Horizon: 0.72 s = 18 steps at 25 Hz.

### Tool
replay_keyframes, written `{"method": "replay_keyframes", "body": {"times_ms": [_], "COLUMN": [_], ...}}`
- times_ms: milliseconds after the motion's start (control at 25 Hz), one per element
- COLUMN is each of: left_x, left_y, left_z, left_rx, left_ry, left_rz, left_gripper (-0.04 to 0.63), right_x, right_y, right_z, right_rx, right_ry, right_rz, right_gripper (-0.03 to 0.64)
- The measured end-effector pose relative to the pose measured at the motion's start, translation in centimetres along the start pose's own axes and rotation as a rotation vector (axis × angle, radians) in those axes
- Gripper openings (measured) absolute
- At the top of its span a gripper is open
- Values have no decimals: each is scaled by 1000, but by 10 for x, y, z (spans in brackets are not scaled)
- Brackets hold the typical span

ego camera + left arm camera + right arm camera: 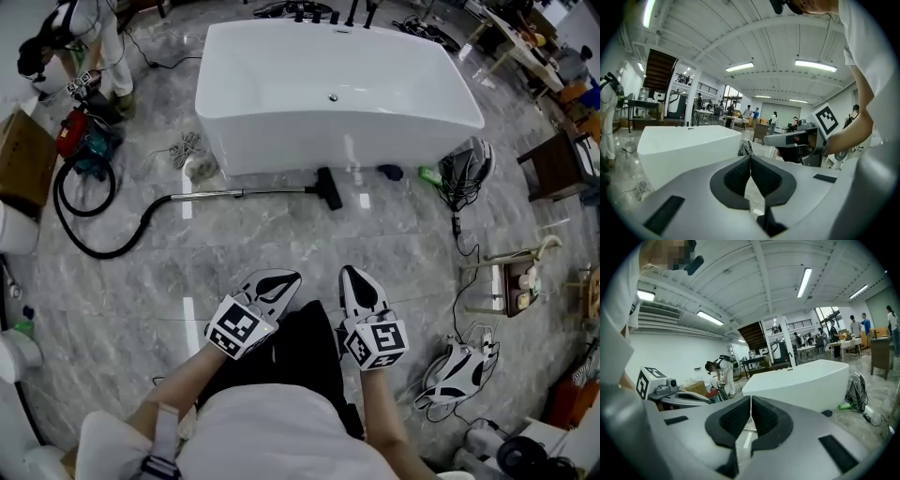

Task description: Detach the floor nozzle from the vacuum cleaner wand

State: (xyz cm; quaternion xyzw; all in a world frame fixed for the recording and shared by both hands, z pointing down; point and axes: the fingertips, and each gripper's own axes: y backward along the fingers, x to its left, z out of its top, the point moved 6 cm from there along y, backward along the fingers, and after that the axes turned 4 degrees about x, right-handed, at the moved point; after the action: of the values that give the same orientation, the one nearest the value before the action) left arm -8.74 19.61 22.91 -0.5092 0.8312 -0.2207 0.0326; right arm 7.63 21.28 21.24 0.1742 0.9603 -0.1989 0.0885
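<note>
Well, both the left claw (279, 281) and the right claw (356, 277) are pressed closed on nothing, well apart from the floor nozzle (328, 189), which lies on the floor (281, 244) just beside the bathtub (281, 155) at the end of the wand (234, 193). Likely trouble: unless one claw pins the wand, pulling the nozzle would drag wand and hose (108, 255) along, and the tub wall may crowd the grip

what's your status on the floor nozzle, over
Left hand-held gripper shut, empty; right hand-held gripper shut, empty. Floor nozzle attached to wand, beside bathtub, untouched. Path looks clear.
</note>
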Motion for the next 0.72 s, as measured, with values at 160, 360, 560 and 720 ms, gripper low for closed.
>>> {"method": "replay_keyframes", "body": {"times_ms": [160, 360, 560, 720], "left_x": [3, 21, 59, 86], "left_y": [-22, -48, -81, -111], "left_z": [13, 26, 48, 66], "left_rx": [-1, 10, 8, 8], "left_ry": [13, 39, 69, 88], "left_rz": [-15, 21, 94, 146], "left_gripper": [11, 11, 11, 11], "right_x": [-17, -40, -69, -105], "right_y": [-11, -50, -92, -121], "right_z": [-5, 2, 33, 54], "right_rx": [34, 89, 96, 86], "right_ry": [-27, -20, 27, -26], "right_rz": [14, 64, 192, 246], "right_gripper": [17, 17, 17, 17]}}
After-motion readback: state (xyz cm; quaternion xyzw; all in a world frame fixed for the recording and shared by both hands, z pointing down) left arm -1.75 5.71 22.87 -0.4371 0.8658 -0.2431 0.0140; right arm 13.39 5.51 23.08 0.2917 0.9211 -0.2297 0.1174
